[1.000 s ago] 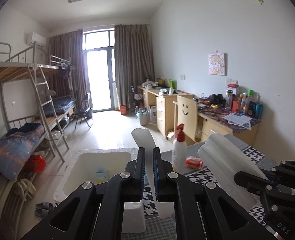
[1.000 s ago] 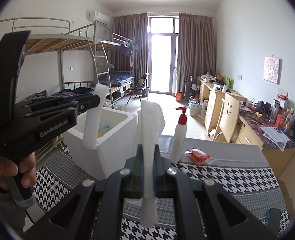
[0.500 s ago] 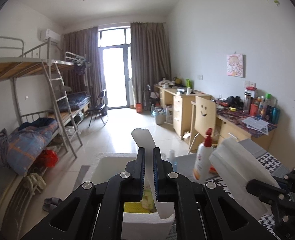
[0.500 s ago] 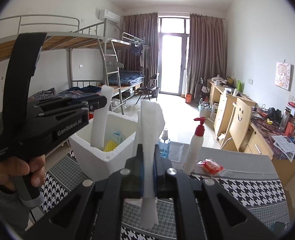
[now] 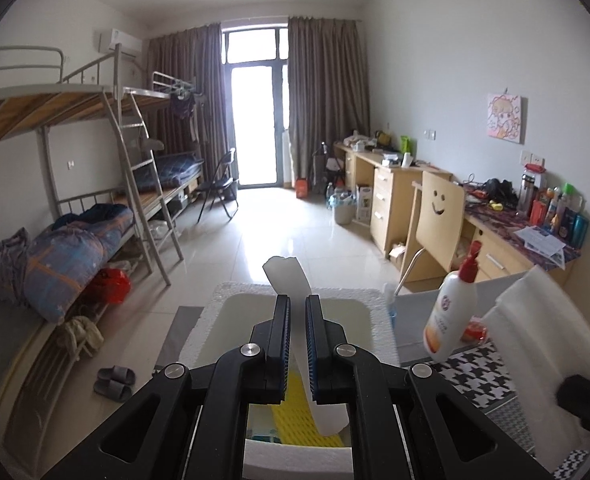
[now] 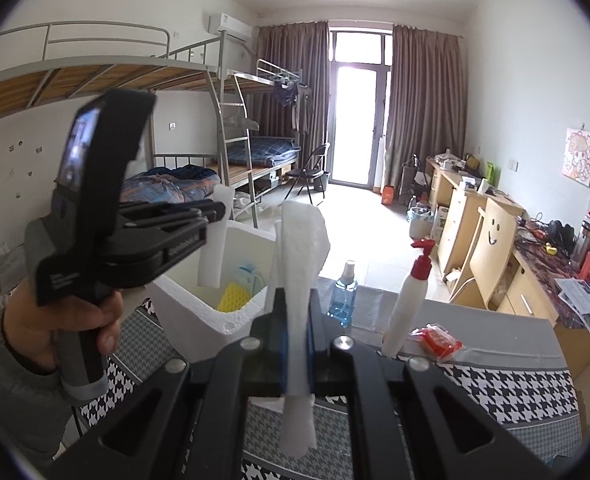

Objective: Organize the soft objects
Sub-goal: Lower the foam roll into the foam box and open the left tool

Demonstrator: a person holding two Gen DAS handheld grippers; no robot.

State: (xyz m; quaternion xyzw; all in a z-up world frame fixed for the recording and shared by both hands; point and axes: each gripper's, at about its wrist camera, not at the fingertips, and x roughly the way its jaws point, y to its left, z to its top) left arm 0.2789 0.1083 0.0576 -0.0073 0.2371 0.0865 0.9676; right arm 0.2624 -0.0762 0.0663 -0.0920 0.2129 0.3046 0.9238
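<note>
Over the foam box point(image 5: 381, 320) at the table's left edge, a white strip point(image 5: 291, 280) is being pinched by the left gripper point(image 5: 297, 344); right gripper point(image 6: 295, 320) is clenching a tissue wad point(image 6: 301, 240). Risk: strip is possibly snagging on the box rim, or tissue slipping out w/ light grip.

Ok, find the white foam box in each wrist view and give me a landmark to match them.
Left wrist view: white foam box at bottom centre, under the left gripper.
Right wrist view: the box left of centre on the table.
Shared landmark: red-capped pump bottle.
</note>
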